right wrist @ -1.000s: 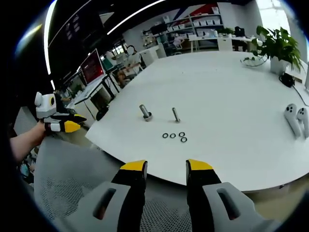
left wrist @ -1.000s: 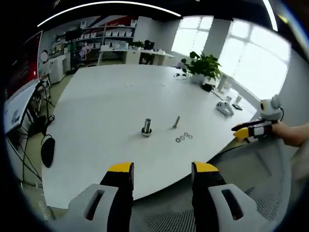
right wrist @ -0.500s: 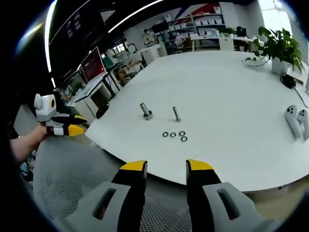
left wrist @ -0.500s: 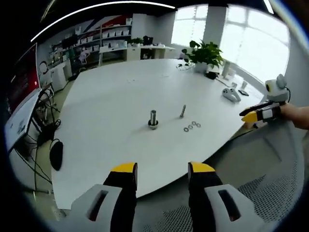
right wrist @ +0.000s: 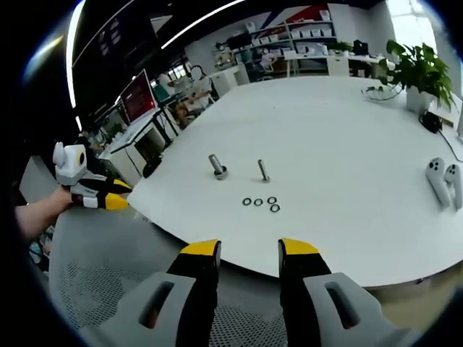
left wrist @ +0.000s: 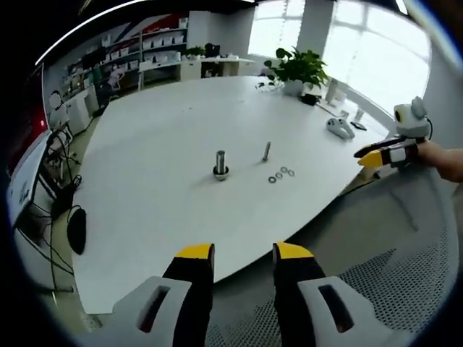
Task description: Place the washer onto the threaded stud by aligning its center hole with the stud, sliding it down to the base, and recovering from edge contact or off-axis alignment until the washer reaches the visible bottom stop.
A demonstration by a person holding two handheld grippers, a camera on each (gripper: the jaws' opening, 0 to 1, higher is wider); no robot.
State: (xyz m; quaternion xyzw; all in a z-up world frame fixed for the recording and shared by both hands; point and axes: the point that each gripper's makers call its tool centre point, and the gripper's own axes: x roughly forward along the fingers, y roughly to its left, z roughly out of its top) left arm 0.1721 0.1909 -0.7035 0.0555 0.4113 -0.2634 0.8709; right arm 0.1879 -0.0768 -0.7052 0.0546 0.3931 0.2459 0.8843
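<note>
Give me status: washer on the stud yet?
Nothing is done: four washers lie flat on the table, beside the bare stud. Nothing is in hand: left tool and right tool are open, short of the table. Left: pick, align, seat.

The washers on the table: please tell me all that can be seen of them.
Four washers lie flat on the white table, small dark rings with open centres, metal as it looks. In the right gripper view three form a short row and the fourth sits just below the row's right end, close to it. They lie in front of the thin stud, apart from it. Neither gripper touches them.
</note>
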